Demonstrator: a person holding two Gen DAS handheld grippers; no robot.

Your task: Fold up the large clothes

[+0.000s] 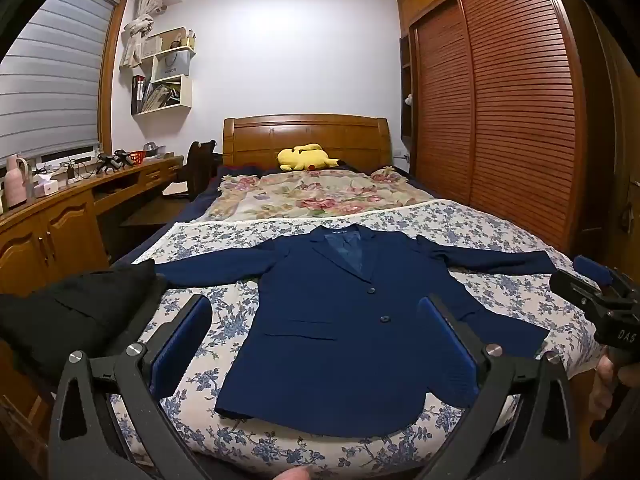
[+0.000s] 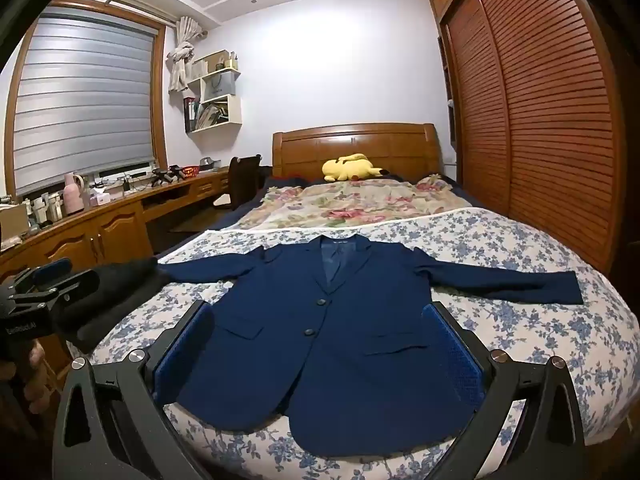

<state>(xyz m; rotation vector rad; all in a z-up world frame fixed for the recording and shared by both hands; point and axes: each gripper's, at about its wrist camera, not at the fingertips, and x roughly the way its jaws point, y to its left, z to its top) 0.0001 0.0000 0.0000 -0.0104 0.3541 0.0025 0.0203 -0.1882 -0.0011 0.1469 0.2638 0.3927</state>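
Note:
A navy blue blazer point(image 1: 340, 320) lies flat, front up and buttoned, on the blue-flowered bedspread point(image 1: 500, 292), with both sleeves spread sideways. It also shows in the right wrist view point(image 2: 340, 340). My left gripper point(image 1: 316, 344) is open and empty, held above the blazer's lower half. My right gripper point(image 2: 320, 340) is open and empty above the blazer's hem. The right gripper appears at the right edge of the left wrist view point(image 1: 592, 280), and the left gripper at the left edge of the right wrist view point(image 2: 52, 284).
A black garment point(image 1: 68, 312) lies at the bed's left edge, over the end of the left sleeve. A floral quilt point(image 1: 312, 196) and a yellow plush toy point(image 1: 306, 157) lie toward the headboard. A wooden desk point(image 1: 60, 208) runs along the left, a slatted wardrobe point(image 1: 500, 100) along the right.

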